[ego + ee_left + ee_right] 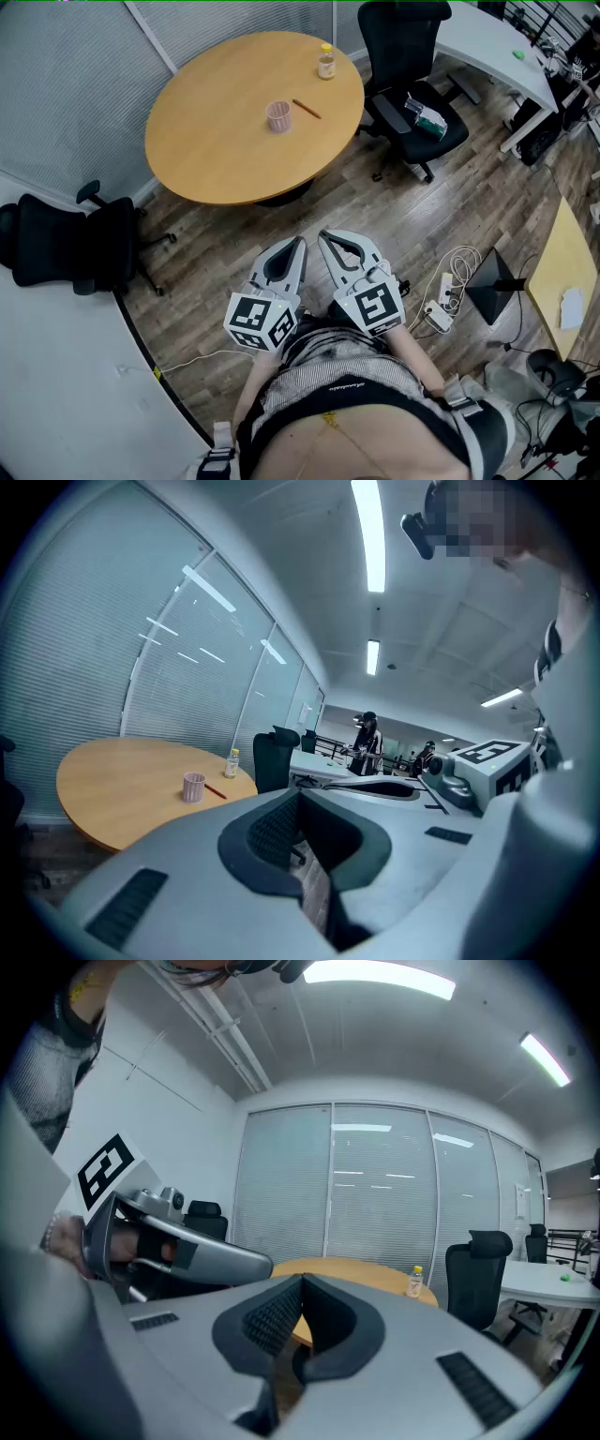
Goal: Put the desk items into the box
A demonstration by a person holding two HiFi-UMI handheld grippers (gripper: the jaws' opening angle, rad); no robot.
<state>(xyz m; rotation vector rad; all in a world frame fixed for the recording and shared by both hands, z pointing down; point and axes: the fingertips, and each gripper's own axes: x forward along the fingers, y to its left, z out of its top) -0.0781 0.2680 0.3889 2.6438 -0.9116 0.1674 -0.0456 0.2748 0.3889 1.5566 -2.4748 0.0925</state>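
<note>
A round wooden table [216, 141] stands ahead of me. On it are a pink ribbed cup [278, 115], a pencil [306, 109] just right of the cup, and a small yellow-capped bottle [325, 62] near the far edge. The left gripper view shows the same cup [193, 787], pencil [216, 792] and bottle [232, 763]. In the right gripper view only the bottle [414, 1282] on the table [366, 1270] shows. My left gripper [296, 244] and right gripper [326, 237] are held side by side near my body, well short of the table. Both are shut on nothing. No box is in view.
A black office chair [412, 103] stands right of the table, and another [66, 244] by the left wall. A white desk [487, 47] is at the back right. A power strip with cables [441, 309] lies on the wood floor. People [366, 742] stand far off.
</note>
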